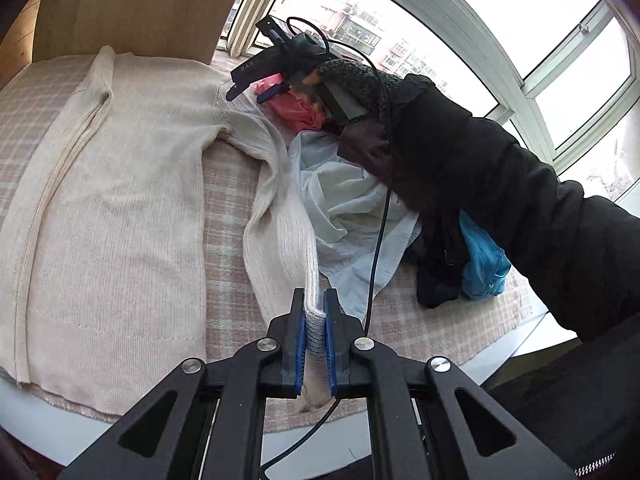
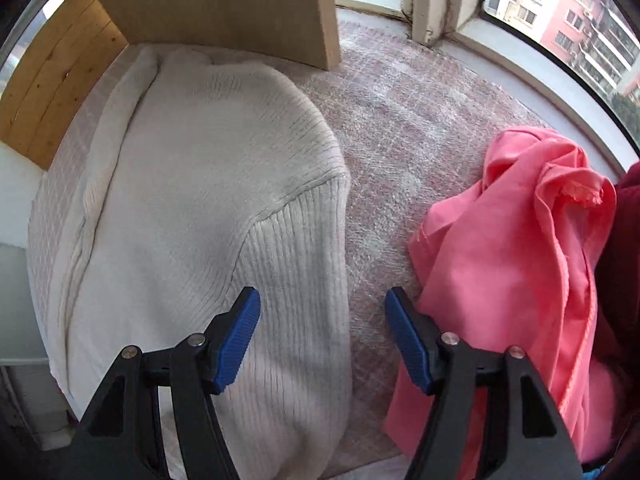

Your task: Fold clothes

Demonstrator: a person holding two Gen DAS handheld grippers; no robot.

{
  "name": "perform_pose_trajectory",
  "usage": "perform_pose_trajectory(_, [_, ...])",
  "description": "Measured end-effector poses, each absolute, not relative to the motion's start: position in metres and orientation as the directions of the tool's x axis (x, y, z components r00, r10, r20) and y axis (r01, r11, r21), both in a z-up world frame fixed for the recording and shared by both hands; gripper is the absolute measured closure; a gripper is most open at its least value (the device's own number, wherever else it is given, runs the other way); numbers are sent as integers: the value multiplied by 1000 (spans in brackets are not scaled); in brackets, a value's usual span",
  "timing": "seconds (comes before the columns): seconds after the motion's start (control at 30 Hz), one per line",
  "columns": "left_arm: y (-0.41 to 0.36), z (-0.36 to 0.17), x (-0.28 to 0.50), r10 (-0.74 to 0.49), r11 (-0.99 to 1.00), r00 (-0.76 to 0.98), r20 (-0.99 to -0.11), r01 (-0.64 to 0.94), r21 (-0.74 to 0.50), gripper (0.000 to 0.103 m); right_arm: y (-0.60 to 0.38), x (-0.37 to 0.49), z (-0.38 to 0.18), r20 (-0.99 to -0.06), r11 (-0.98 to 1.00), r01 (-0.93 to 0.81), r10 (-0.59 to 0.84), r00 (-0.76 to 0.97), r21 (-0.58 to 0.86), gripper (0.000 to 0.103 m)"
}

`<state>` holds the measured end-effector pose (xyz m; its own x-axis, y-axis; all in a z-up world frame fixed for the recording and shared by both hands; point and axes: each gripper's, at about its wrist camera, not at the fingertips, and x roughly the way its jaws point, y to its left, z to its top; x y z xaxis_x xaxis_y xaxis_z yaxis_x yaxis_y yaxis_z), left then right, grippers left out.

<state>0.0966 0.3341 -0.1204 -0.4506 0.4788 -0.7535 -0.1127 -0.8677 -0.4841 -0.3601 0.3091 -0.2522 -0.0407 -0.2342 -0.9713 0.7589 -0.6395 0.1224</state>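
The cream sweater (image 1: 116, 184) lies spread flat on the checked cloth (image 1: 228, 184) that covers the desk, its body to the left and one sleeve (image 1: 276, 208) trailing toward the near edge. The left tool (image 1: 315, 320) is pressed together on the ribbed cuff (image 1: 313, 304) of that sleeve, lifting it slightly off the cloth. The right tool (image 2: 322, 320) hangs with its jaws spread and nothing between them, pointing down over the shoulder seam of the sweater, where the sleeve joins the body; its right finger is close to the pink garment (image 2: 516, 264).

The main risk, as I judge it, is at that shoulder. If the right tool closes where it now hangs, it may catch only the top layer of knit, or nip the edge of the pink garment along with it, and the fold would then drag a stray piece across. The knit is soft and stretchy, so a pull on the cuff from the left side could stretch the sleeve or shift the whole sweater out of square instead of folding it. The black cable (image 1: 376, 240) hanging from the right arm crosses the pile of white shirt (image 1: 352, 200), dark clothes and blue garment (image 1: 484, 268); it could snag and tug those toward the sweater.

No basket, box or other container is in view; the unfolded clothes lie loose in a heap on the cloth beside the window (image 1: 560, 60).
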Motion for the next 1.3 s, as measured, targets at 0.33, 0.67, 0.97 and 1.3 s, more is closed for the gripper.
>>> perform_pose_trajectory(0.33, [340,-132,93,513,-848,-434,-740,-127,-514,96,322,-367,-250,-947,-669,685,-304,101,288,95])
perform_pose_trajectory(0.67, [278,-140,115,525,-782,-553,-647,-14,-623,96,327,-398,-228,-838,-740,398,-514,183,541,95])
perform_pose_trajectory(0.97, [187,-234,175,501,-507,-612,-612,366,-780,96,233,-393,-222,-907,-777,469,-359,218,420,83])
perform_pose_trajectory(1.3, [161,-253,193,429,-407,-672,-603,452,-794,96,276,-371,-205,-934,-707,624,-341,110,332,73])
